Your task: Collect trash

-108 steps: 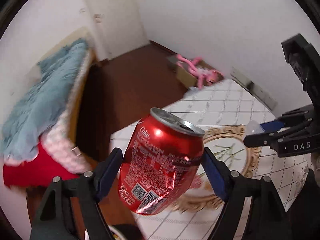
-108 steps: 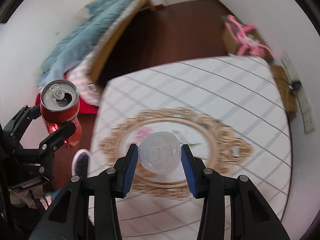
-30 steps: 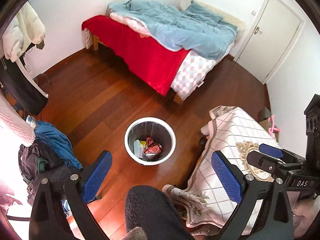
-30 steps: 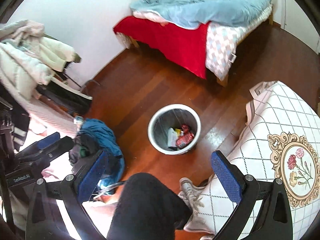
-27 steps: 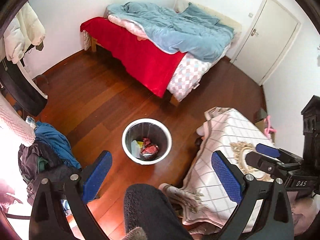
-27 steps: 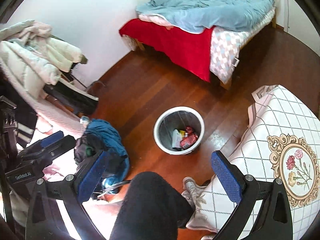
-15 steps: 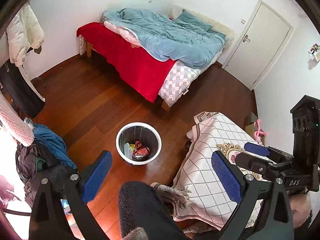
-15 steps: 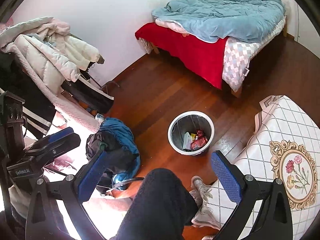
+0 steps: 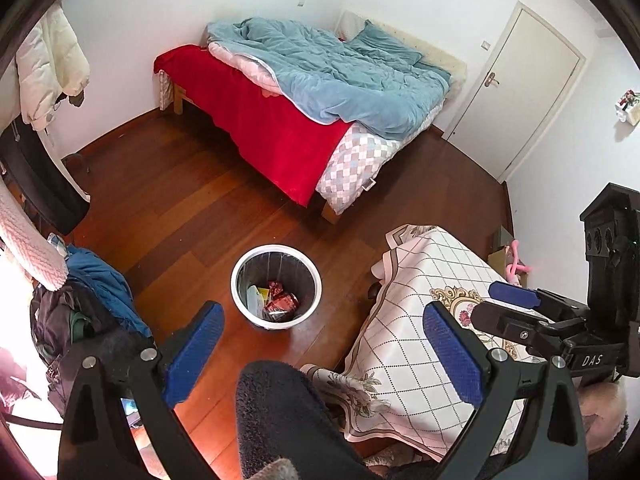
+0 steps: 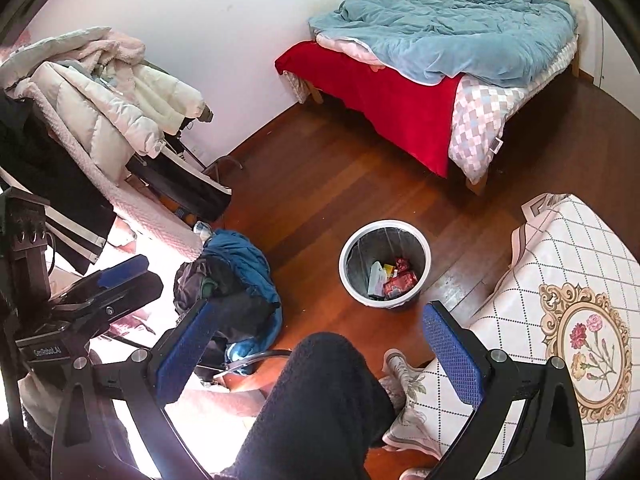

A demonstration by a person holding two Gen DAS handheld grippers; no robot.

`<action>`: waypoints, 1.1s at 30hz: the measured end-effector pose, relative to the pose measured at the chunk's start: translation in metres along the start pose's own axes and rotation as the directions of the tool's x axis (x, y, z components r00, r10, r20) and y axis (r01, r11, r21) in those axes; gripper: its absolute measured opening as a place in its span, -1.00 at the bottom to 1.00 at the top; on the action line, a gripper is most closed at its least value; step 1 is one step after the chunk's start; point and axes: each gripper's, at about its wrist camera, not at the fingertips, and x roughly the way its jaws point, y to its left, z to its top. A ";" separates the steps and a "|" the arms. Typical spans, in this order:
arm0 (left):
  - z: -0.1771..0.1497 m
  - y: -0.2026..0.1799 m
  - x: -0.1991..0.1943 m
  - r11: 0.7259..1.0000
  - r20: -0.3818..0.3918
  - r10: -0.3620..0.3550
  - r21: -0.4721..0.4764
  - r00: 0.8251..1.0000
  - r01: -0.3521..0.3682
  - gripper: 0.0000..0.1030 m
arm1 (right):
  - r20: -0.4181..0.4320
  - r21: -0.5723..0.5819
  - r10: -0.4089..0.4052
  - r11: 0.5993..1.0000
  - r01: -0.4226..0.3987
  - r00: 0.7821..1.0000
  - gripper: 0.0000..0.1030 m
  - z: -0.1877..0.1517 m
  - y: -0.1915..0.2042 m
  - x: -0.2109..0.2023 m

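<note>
Left wrist view shows my left gripper spread wide and holding nothing; my right gripper is likewise spread and bare. Trash, a red can among it, lies inside the bin on the floor. I judge this drop finished; next I must find more litter, perhaps toward the table.

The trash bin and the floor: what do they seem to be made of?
Trash bin: probably plastic, with a smooth white rim and a dark liner bag wrinkling inside. Floor: glossy reddish-brown wood or laminate, showing plank seams and light reflections.
</note>
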 end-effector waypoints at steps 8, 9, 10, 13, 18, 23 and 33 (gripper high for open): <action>-0.001 -0.001 -0.004 1.000 0.001 -0.019 -0.008 1.000 0.019 1.00 | -0.006 -0.001 -0.008 1.000 0.008 1.000 1.00 -0.002 0.002 -0.007; -0.001 -0.002 -0.004 1.000 -0.001 -0.021 -0.005 1.000 0.021 1.00 | -0.004 -0.001 -0.011 1.000 0.011 1.000 1.00 -0.002 0.003 -0.008; -0.002 -0.002 -0.004 1.000 -0.002 -0.025 -0.004 1.000 0.025 1.00 | -0.003 -0.001 -0.013 1.000 0.013 1.000 1.00 -0.002 0.003 -0.009; -0.002 -0.005 -0.005 1.000 -0.005 -0.030 0.003 1.000 0.030 1.00 | -0.002 -0.003 -0.017 1.000 0.017 1.000 1.00 -0.003 0.003 -0.012; -0.002 -0.007 -0.007 0.999 -0.005 -0.038 0.009 0.999 0.038 1.00 | 0.001 -0.007 -0.023 1.000 0.023 1.000 1.00 -0.002 0.004 -0.016; -0.003 -0.007 -0.010 0.999 -0.002 -0.044 0.007 0.999 0.044 1.00 | 0.001 -0.008 -0.021 1.000 0.021 1.000 1.00 -0.001 0.007 -0.017; -0.004 -0.007 -0.012 0.999 -0.001 -0.050 0.003 0.999 0.050 1.00 | -0.002 -0.014 -0.001 1.000 0.001 1.000 1.00 -0.001 0.016 -0.017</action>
